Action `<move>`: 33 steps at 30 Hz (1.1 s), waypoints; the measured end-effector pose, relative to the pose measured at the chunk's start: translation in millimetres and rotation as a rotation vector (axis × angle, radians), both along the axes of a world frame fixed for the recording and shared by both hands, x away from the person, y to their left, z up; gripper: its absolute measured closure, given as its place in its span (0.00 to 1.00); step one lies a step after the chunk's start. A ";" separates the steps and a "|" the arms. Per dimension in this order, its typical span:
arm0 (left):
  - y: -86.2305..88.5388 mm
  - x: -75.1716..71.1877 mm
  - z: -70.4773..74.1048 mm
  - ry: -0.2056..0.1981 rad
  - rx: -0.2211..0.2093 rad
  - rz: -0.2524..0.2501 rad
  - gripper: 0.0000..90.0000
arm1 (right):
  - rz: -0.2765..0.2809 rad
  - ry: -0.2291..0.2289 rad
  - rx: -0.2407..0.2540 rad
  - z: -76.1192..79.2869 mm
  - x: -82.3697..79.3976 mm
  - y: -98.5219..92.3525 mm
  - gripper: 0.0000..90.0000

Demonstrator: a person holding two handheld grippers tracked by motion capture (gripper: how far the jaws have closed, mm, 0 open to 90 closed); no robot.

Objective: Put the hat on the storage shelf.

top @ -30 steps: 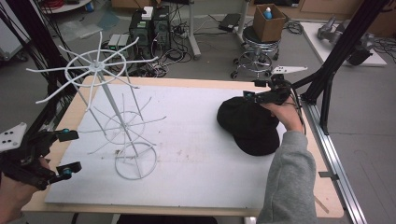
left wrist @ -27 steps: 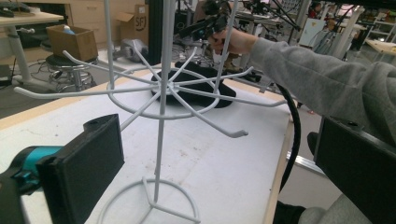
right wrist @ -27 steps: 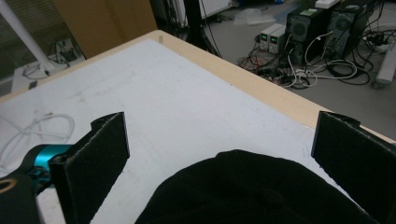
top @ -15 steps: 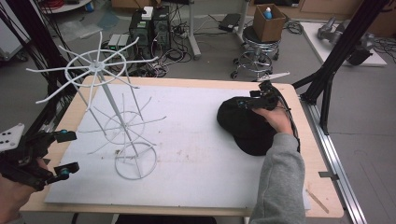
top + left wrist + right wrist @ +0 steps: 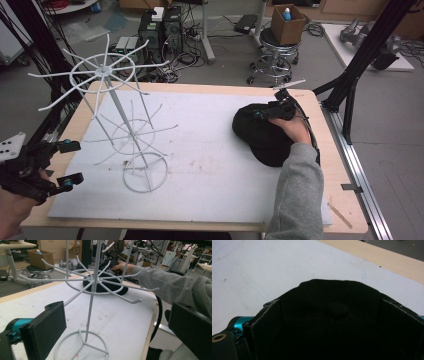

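A black cap lies on the white mat at the right of the table. My right gripper is lowered over its far side, open. In the right gripper view the cap's crown with its top button sits between the spread jaws of that gripper. A white wire rack with hooked arms stands on a ring base at the left of the mat. My left gripper hovers open at the table's front left, aimed at the rack's pole from a short way off; nothing is between its fingers.
The white mat covers most of the wooden table. The rack's arms reach out over the mat's left half. A grey sleeve comes in from the front right. Black frame legs, a stool and a cardboard box stand beyond the table.
My right gripper has moved left and down from the cap's far right edge onto its crown. The left gripper has barely shifted.
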State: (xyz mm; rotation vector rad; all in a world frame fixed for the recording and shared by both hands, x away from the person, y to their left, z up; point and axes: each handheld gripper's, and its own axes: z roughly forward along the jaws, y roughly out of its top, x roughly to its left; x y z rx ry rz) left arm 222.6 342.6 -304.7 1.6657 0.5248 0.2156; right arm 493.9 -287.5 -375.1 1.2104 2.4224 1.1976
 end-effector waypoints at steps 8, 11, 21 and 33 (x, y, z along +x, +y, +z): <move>-0.4 -0.3 0.5 0.010 0.006 0.004 0.02 | -0.001 0.018 -0.016 -6.5 -0.5 -0.4 0.26; 1.5 -0.8 1.4 0.004 -0.006 0.007 0.02 | -0.023 0.025 -0.038 -6.9 -1.2 -2.1 0.39; 4.3 -0.7 1.5 0.008 -0.006 0.019 0.02 | -0.018 -0.009 -0.092 -0.9 -8.5 0.5 0.79; 5.8 -0.8 3.7 0.008 -0.026 0.011 0.02 | 0.006 -0.074 -0.024 16.5 -22.4 4.6 0.80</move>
